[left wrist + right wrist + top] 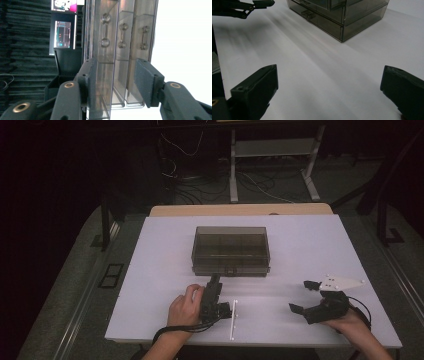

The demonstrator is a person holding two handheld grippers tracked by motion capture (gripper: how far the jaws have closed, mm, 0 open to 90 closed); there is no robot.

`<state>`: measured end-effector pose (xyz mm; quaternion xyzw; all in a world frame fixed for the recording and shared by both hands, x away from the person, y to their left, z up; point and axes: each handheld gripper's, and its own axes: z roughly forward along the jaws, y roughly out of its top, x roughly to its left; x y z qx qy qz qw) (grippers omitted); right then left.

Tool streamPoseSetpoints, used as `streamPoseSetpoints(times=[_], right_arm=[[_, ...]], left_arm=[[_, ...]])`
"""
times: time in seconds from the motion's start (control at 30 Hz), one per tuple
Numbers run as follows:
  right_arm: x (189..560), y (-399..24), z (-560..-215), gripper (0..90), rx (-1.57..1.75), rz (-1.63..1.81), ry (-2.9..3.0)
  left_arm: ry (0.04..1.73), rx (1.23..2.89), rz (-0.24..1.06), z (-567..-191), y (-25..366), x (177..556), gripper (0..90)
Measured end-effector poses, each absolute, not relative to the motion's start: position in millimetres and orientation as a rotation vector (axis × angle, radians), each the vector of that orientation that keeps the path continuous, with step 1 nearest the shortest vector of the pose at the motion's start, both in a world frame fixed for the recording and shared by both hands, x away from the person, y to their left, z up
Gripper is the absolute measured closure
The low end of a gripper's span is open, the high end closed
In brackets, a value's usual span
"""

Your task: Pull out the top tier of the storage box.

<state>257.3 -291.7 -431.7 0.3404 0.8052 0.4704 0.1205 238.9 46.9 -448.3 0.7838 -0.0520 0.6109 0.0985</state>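
A smoky clear plastic box (pixel 230 250) with a shut lid sits at the middle of the white table (pixel 150 270). My left gripper (pixel 215 279) points at the box's front edge near the latch. In the left gripper view the gripper (pixel 117 82) is rolled sideways and open. The box's front part (pixel 120 62) stands between the pads; the right pad (pixel 147 85) is clear of it. My right gripper (pixel 302 296) rests near the table's front right, open wide with only bare table between its pads (pixel 257 90). The box's corner (pixel 342 22) lies farther off.
A wooden board edge (pixel 240 210) runs behind the white top. Beyond it are metal stand legs (pixel 310 175) and loose cables (pixel 200 185) on the floor. A lit screen (pixel 62 35) shows in the dark background of the left gripper view.
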Motion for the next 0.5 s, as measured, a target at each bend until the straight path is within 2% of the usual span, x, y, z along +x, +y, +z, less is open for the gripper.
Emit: streamPoseSetpoints(times=[0.17, 0.4, 0.5], right_arm=[[257.8, -291.7, -432.1, 1.0, 0.997, 1.37, 2.351], [257.7, -291.4, -433.1, 1.0, 0.994, 1.368, 2.354], [258.0, -291.4, -433.4, 1.0, 0.995, 1.364, 2.355]], left_arm=[[-0.141, 2.315, 1.786, -450.6, 47.8, 238.3, 41.8], [-0.149, 2.316, 1.735, -454.8, 47.3, 239.9, 35.8], [-0.142, 2.314, 1.729, -456.9, 47.3, 240.3, 28.8]])
